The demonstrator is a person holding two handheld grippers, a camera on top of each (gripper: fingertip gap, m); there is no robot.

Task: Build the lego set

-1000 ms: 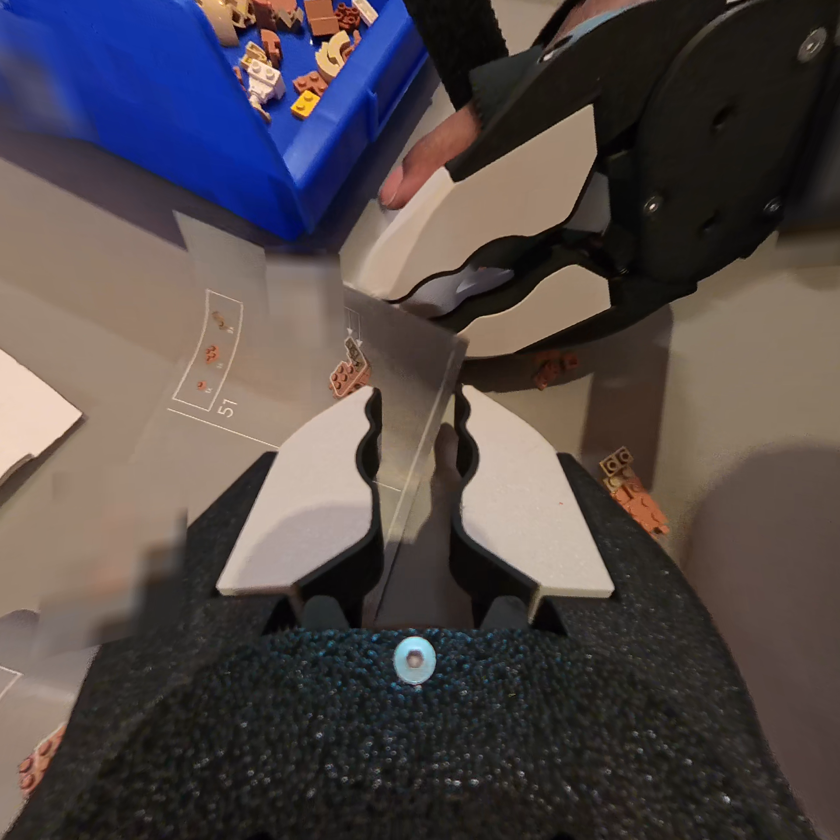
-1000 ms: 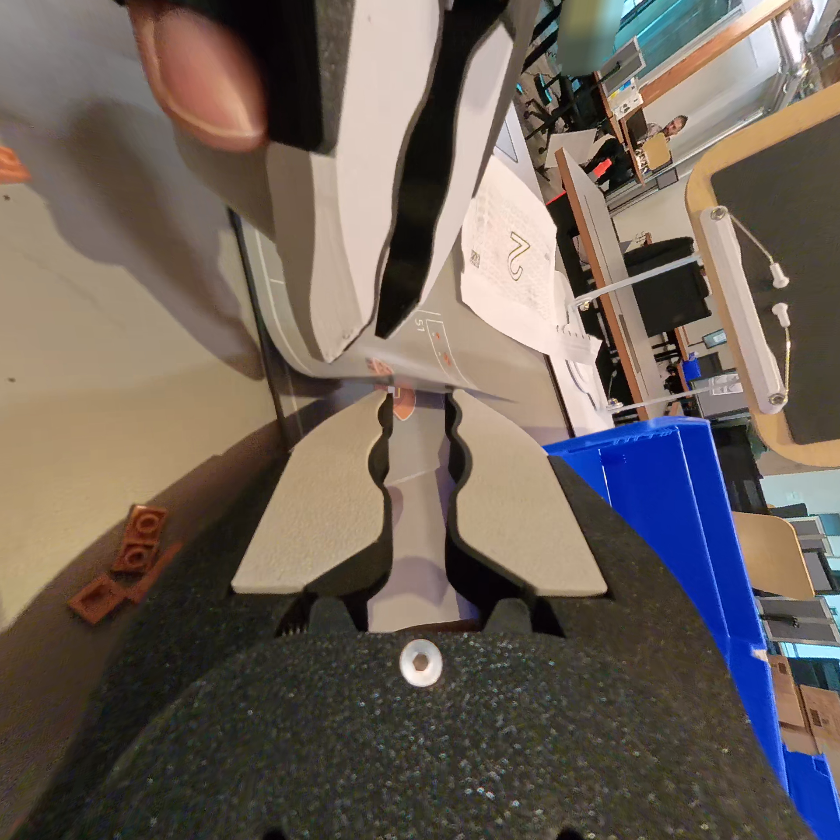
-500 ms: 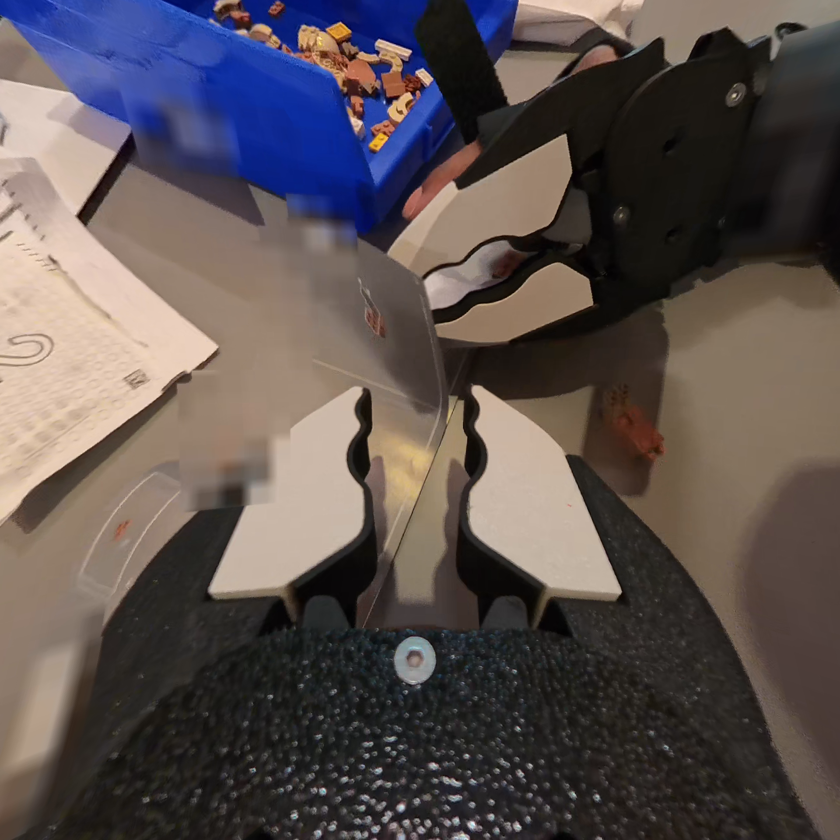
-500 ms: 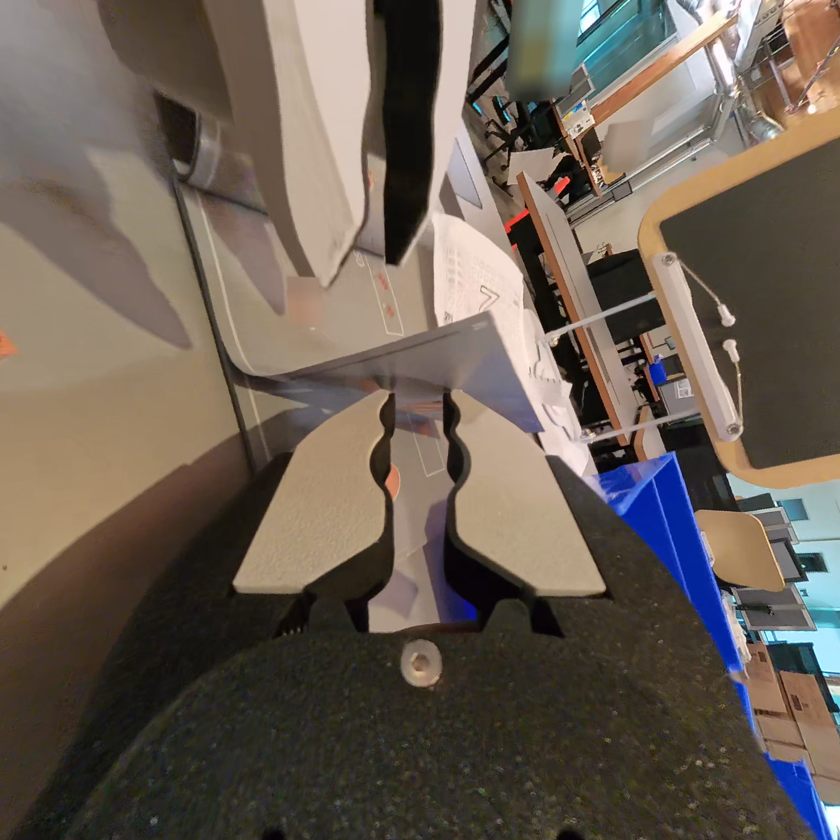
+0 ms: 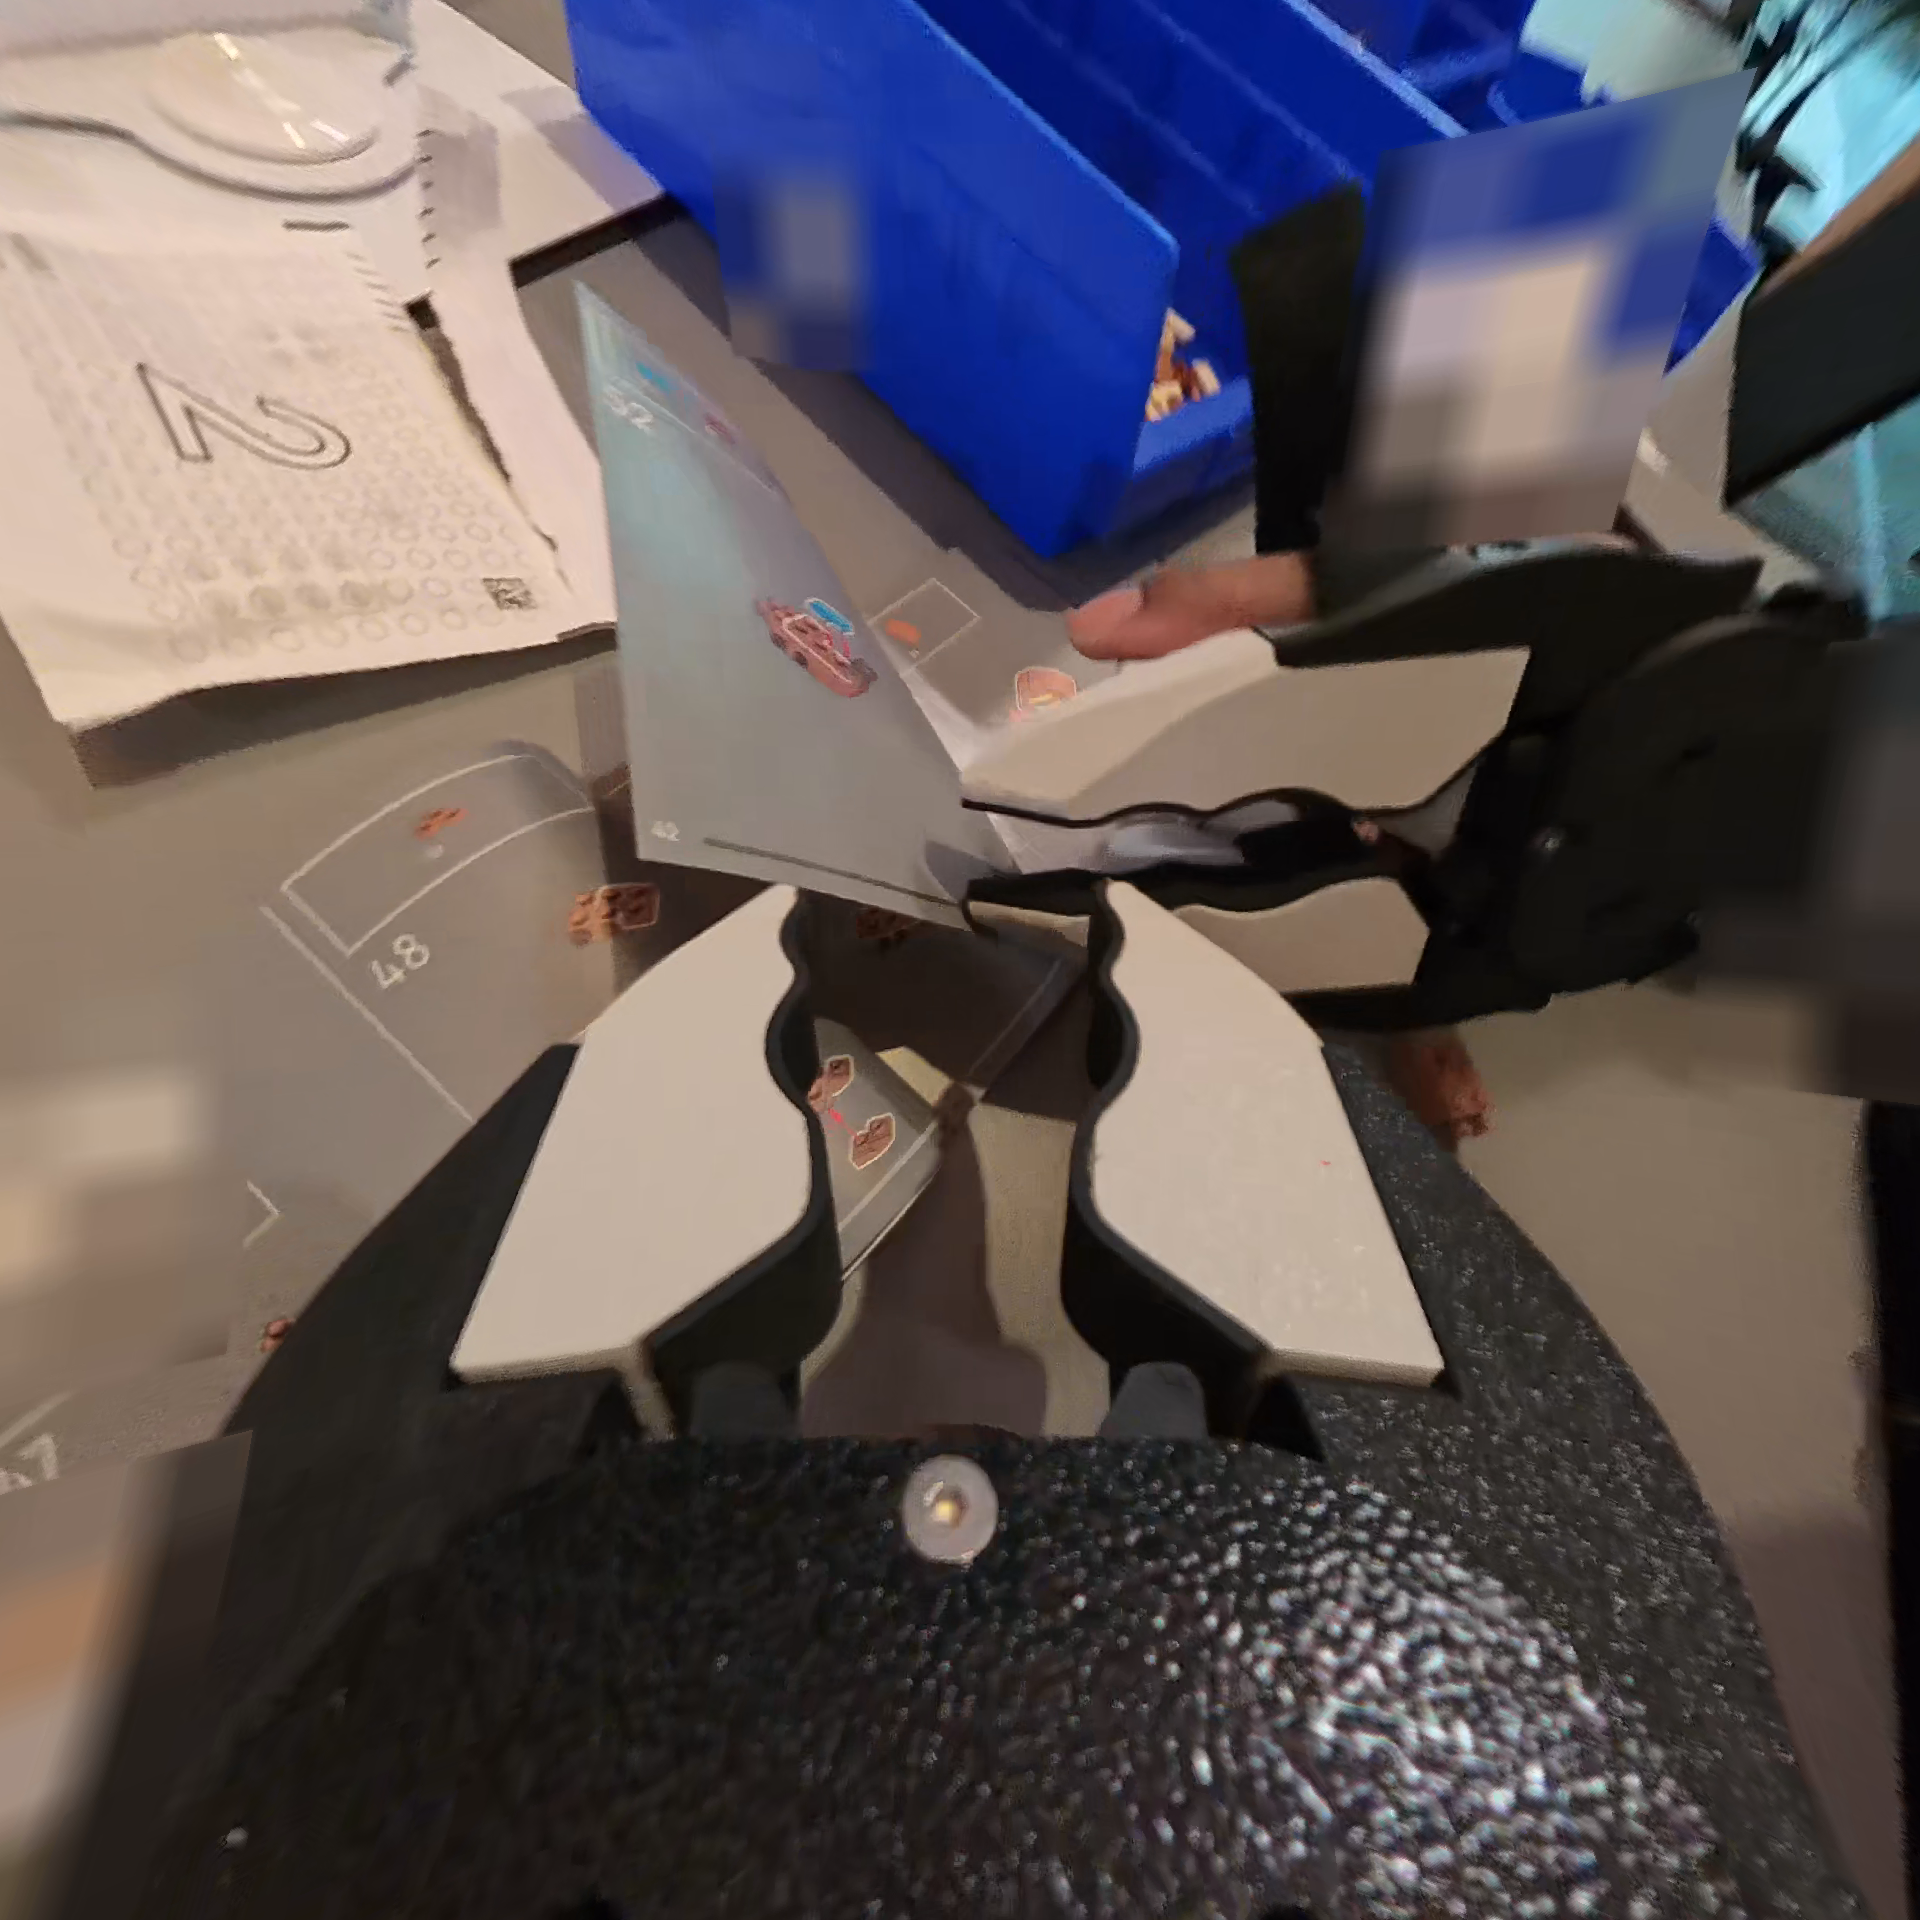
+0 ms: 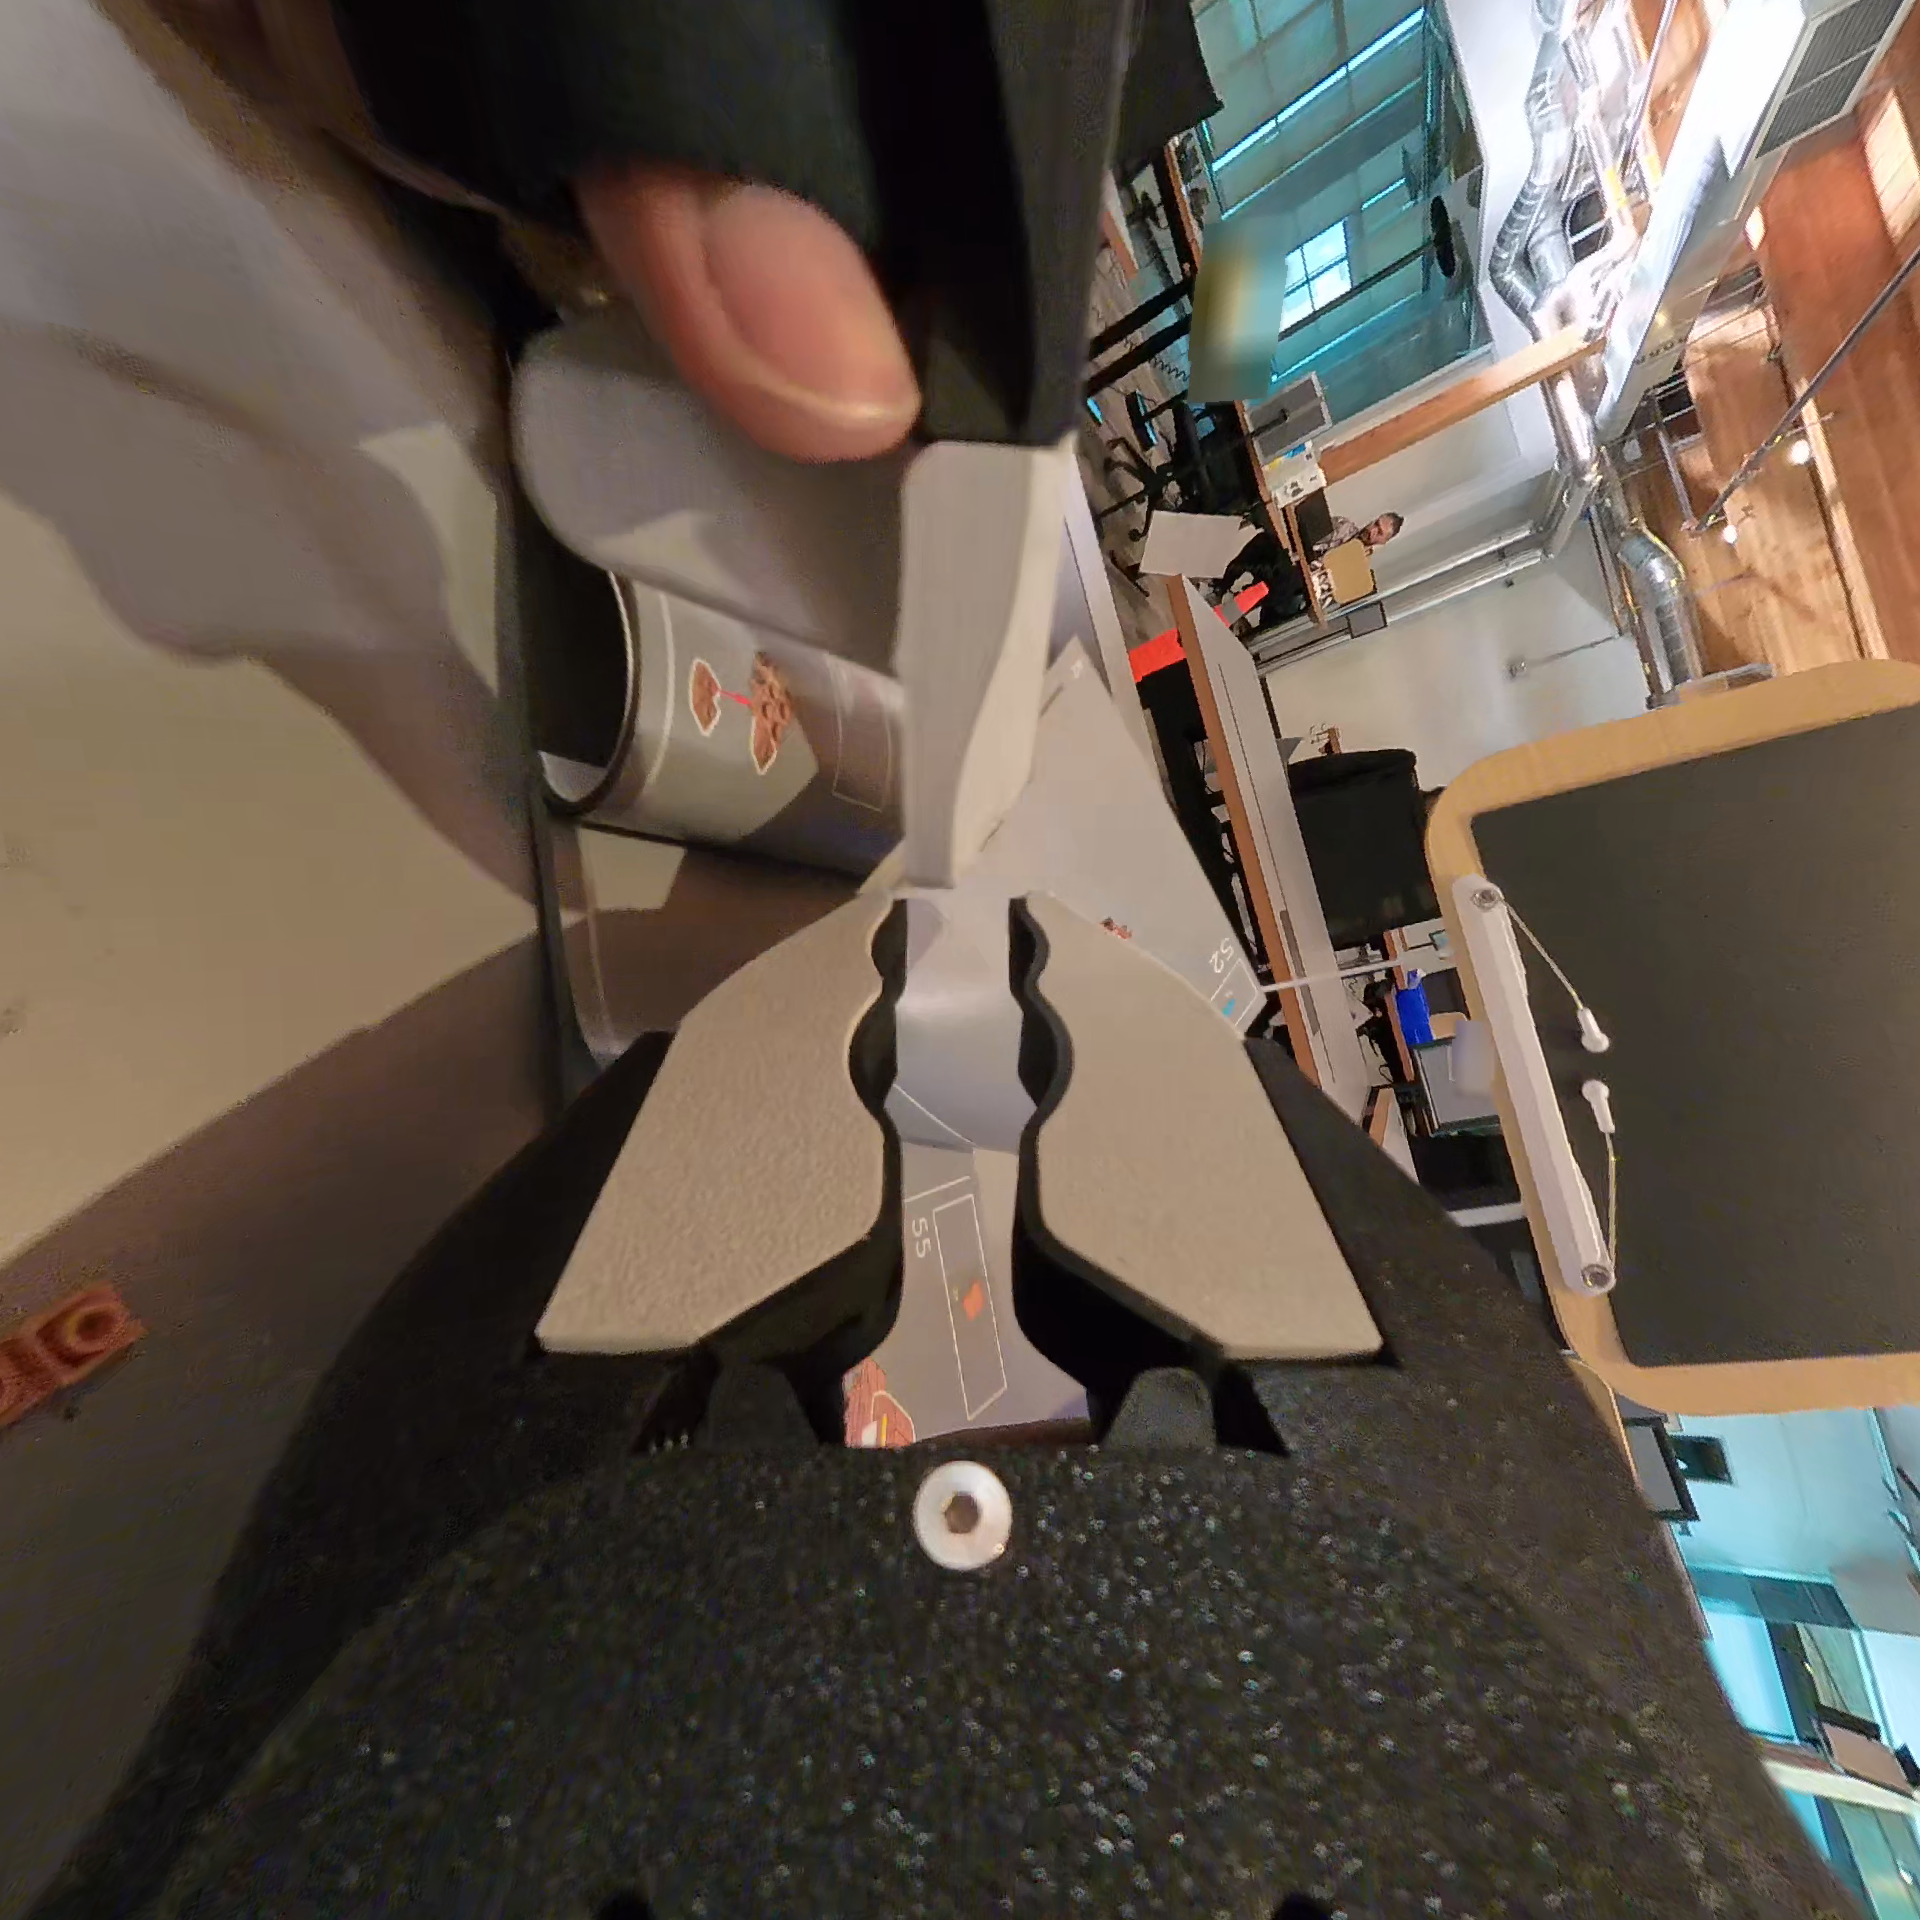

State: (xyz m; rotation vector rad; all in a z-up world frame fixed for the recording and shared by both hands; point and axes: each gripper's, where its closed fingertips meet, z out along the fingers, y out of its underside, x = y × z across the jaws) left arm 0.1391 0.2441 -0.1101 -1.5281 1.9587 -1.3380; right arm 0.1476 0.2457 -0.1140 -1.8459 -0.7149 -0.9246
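Beside the blue plastic bin (image 5: pixel 935 312), your left gripper (image 5: pixel 945 914) has parted its jaws off the glossy grey paper booklet (image 5: pixel 748 675); your right gripper (image 5: pixel 971 844) stays clamped on it.

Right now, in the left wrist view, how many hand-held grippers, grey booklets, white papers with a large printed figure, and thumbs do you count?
Hand-held grippers: 2 (left hand-held gripper, right hand-held gripper)
Grey booklet: 1
White paper with a large printed figure: 1
Thumb: 1
Total: 5
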